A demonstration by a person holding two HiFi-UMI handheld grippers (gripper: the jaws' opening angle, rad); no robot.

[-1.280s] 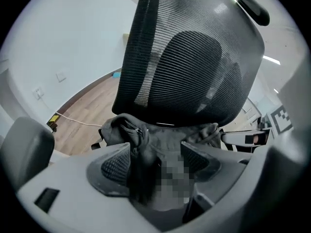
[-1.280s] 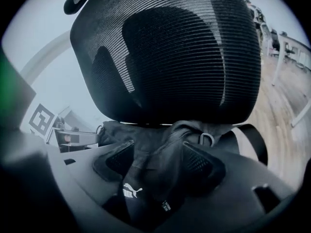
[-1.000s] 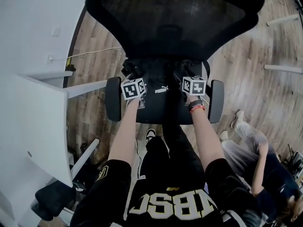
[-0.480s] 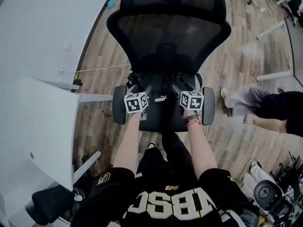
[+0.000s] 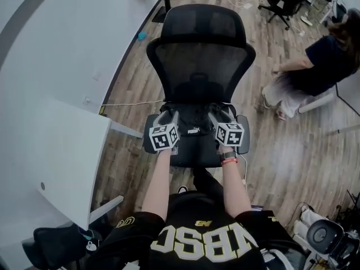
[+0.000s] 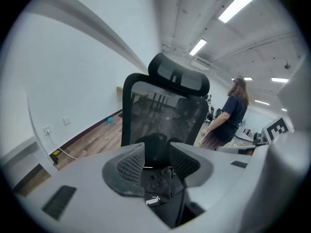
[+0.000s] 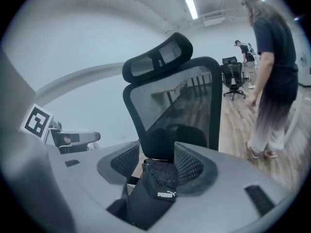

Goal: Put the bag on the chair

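Bystander (image 5: 323,61) moved farther away, left gripper (image 5: 169,117) and right gripper (image 5: 217,115) closing — bag (image 5: 194,124) between jaws, lying on chair (image 5: 199,66).

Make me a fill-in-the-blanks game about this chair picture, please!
1. The bag sits on the chair's ____.
2. The chair and the bag are both ____ in colour.
3. The floor is made of ____.
4. The desk on the left is ____ in colour.
Missing words: seat, black, wood, white.

The black bag (image 7: 159,177) carries a small label (image 7: 165,195) reading PUMA.
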